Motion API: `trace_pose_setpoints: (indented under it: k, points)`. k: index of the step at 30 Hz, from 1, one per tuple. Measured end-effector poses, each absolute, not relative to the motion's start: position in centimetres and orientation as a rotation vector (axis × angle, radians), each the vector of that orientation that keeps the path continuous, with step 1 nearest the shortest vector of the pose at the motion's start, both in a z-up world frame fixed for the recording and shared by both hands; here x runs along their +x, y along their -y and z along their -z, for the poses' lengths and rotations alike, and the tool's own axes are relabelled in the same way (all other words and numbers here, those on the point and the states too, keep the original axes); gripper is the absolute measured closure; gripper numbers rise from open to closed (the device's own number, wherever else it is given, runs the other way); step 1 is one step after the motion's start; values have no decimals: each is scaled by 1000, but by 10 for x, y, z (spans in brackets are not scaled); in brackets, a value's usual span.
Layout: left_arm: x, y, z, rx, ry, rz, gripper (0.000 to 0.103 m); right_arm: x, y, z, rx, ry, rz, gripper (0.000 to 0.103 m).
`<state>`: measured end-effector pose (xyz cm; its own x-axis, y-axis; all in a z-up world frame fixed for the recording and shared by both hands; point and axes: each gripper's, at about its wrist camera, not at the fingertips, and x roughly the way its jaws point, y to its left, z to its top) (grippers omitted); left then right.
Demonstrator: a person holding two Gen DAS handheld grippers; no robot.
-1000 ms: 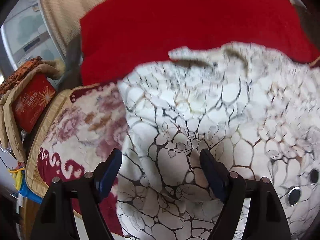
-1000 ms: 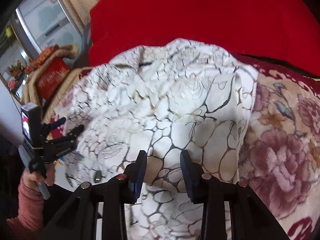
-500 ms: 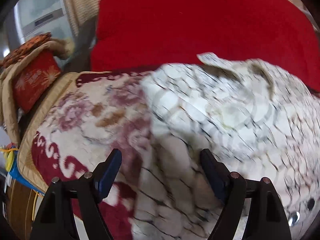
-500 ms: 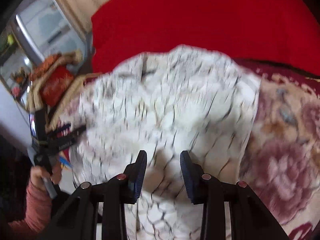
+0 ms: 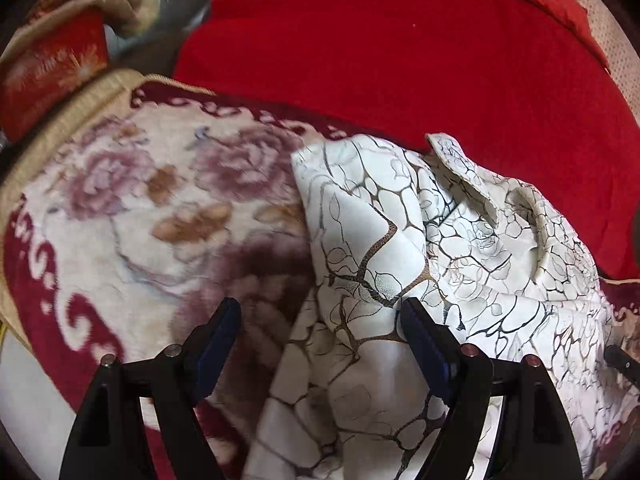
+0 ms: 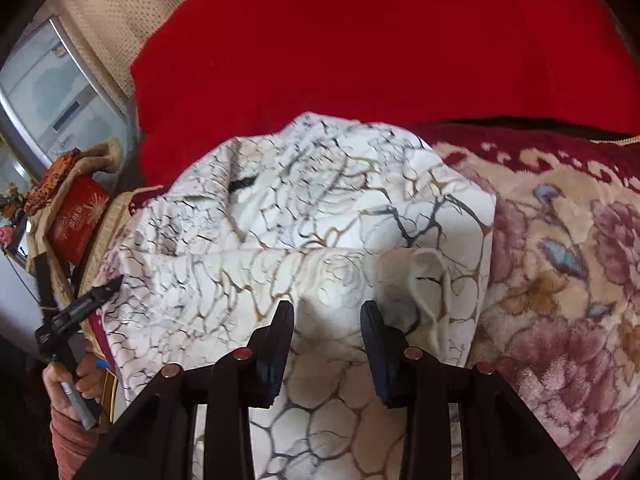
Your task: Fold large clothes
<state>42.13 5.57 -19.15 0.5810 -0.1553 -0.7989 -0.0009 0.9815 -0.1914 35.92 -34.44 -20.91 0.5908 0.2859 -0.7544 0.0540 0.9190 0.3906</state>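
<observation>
Left gripper (image 5: 320, 332) spread wide over white patterned garment (image 5: 460, 248) on floral blanket (image 5: 152, 208); right gripper (image 6: 326, 328) part-closed, grip indeterminate.

Garment's (image 6: 304, 240) lower part cut off by bottom edge, pattern blurred

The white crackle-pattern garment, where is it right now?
The white garment lies bunched on the floral blanket, in front of the red cushion, centre in the right wrist view.
</observation>
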Motion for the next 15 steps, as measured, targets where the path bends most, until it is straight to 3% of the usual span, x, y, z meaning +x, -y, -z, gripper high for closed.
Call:
trace_pose_setpoints:
  k: [6, 12, 13, 14, 15]
  points:
    - [409, -67, 170, -307, -836, 154, 21, 348, 357, 203, 439, -858, -110, 64]
    - [430, -41, 199, -253, -971, 199, 22, 361, 360, 227, 512, -935, -108, 64]
    - [431, -36, 201, -226, -977, 192, 39, 361, 358, 226, 504, -931, -108, 64]
    - [430, -31, 202, -198, -972, 185, 63, 361, 356, 225, 494, -926, -108, 64]
    - [430, -25, 201, -172, -967, 195, 68, 361, 354, 225, 486, -923, -109, 64]
